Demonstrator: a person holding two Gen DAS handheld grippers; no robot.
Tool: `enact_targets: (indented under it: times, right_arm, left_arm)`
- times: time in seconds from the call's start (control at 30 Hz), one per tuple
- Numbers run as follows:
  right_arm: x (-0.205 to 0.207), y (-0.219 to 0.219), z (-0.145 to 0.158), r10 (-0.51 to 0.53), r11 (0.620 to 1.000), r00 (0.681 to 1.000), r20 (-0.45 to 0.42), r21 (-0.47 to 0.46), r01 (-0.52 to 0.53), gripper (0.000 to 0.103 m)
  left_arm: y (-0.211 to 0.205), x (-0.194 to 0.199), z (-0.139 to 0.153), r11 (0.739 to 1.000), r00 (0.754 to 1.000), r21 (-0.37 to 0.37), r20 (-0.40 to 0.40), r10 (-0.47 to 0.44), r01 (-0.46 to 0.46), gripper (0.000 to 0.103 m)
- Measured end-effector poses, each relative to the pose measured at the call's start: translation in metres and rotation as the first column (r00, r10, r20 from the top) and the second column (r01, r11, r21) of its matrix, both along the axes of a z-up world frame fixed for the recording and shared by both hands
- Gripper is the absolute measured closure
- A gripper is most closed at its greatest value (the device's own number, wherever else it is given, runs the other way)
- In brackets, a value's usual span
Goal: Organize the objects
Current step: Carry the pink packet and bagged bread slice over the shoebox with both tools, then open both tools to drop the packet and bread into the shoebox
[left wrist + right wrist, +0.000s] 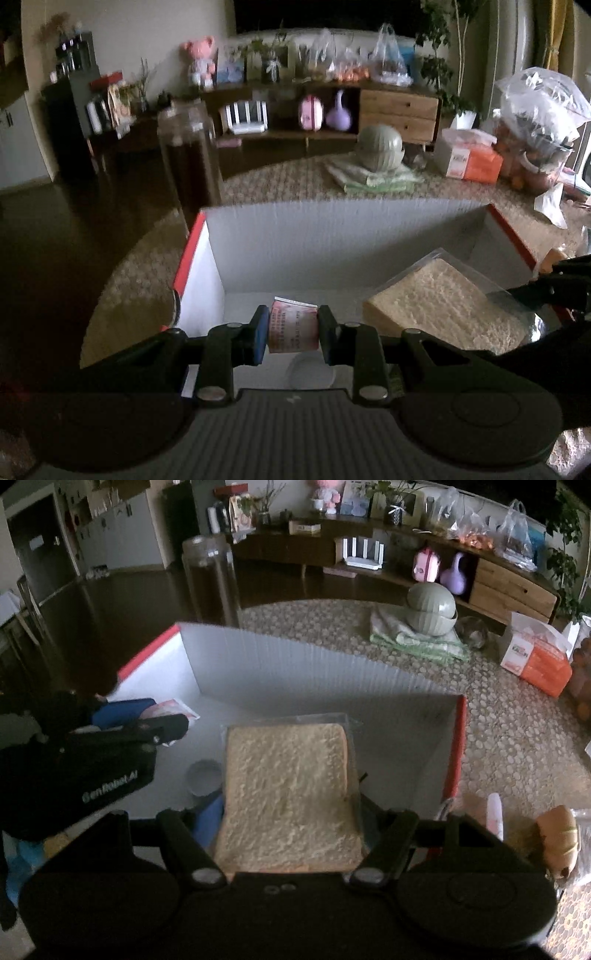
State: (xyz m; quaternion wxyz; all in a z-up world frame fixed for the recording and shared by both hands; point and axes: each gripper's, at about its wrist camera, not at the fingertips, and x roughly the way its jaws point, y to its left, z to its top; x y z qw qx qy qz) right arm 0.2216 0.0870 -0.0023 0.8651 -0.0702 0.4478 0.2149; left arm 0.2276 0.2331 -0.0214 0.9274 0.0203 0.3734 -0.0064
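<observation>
Left wrist view shows the left gripper (pixel 293 328) clamped on a small pink-and-white packet (pixel 293 326), its blue pads pressing the packet's two sides, held over the open white box (pixel 314 236) with red edges that lies straight ahead of and below the fingers. Just right of the fingers, inside the box, sits a bagged slice of bread (pixel 443 306), with the right gripper's dark finger coming in from the far right edge. Under the packet a pale round lid or cup (pixel 312 371) lies on the box floor. Beyond the box's far wall stand a tall glass jar (pixel 188 147) to the left and a green bowl (pixel 380 151) on folded cloths to the right, on a patterned table (pixel 277 184). Right wrist view shows the right gripper (pixel 290 812) closed on the bagged slice of bread (pixel 288 794), which fills the gap between its fingers and hangs over the box (pixel 295 668). To its left the left gripper (pixel 162 716) reaches into the box with the packet (pixel 168 707). Right of the fingers, outside the box, a wrapped bun (pixel 559 840) lies on the table.
</observation>
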Motion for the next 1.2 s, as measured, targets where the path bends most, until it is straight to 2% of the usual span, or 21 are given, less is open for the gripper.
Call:
enact_targets:
  times: [0.2, 0.4, 0.57, 0.73, 0.83, 0.87, 0.9, 0.97, 1.13, 1.2]
  right_arm:
    - [0.002, 0.008, -0.007, 0.022, 0.999, 1.0, -0.015, -0.033, -0.022, 0.03]
    - [0.002, 0.013, -0.01, 0.041, 0.997, 0.999, -0.025, -0.067, -0.043, 0.03]
    - [0.004, 0.015, -0.012, 0.046, 0.996, 0.998, -0.032, -0.08, -0.048, 0.029]
    - [0.003, 0.017, -0.011, 0.059, 0.994, 0.998, -0.029, -0.086, -0.062, 0.03]
    - [0.003, 0.015, -0.009, 0.056, 0.995, 0.998, -0.023, -0.078, -0.057, 0.03]
    - [0.002, 0.014, -0.008, 0.056, 0.996, 0.998, -0.022, -0.074, -0.057, 0.03]
    - [0.001, 0.012, -0.007, 0.057, 0.996, 0.998, -0.021, -0.069, -0.058, 0.029]
    - [-0.001, 0.009, -0.005, 0.055, 0.997, 0.998, -0.014, -0.06, -0.055, 0.028]
    - [-0.008, 0.0, 0.005, 0.051, 0.998, 0.999, 0.001, -0.021, -0.051, 0.028]
    - [-0.012, -0.003, 0.01, 0.055, 0.998, 0.998, 0.01, -0.011, -0.055, 0.028]
  left_arm:
    - [0.003, 0.016, -0.013, 1.0, 0.993, 0.009, -0.114, 0.007, -0.006, 0.076]
    - [0.002, 0.026, -0.021, 1.0, 0.976, 0.015, -0.217, 0.005, -0.002, 0.076]
    - [0.003, 0.031, -0.026, 1.0, 0.959, 0.018, -0.283, 0.016, -0.011, 0.076]
    - [0.0, 0.039, -0.031, 0.999, 0.929, 0.031, -0.371, 0.019, -0.008, 0.076]
    - [0.001, 0.039, -0.028, 0.999, 0.931, 0.037, -0.364, 0.039, -0.027, 0.076]
    - [0.001, 0.037, -0.026, 0.999, 0.935, 0.038, -0.352, 0.045, -0.034, 0.073]
    - [0.001, 0.037, -0.025, 0.999, 0.938, 0.036, -0.343, 0.046, -0.036, 0.063]
    - [0.0, 0.034, -0.022, 1.0, 0.945, 0.003, -0.327, 0.027, -0.028, 0.05]
    - [-0.003, 0.026, -0.013, 1.0, 0.96, 0.01, -0.28, 0.025, -0.023, 0.042]
    - [-0.003, 0.024, -0.007, 1.0, 0.964, 0.0, -0.263, 0.028, -0.029, 0.034]
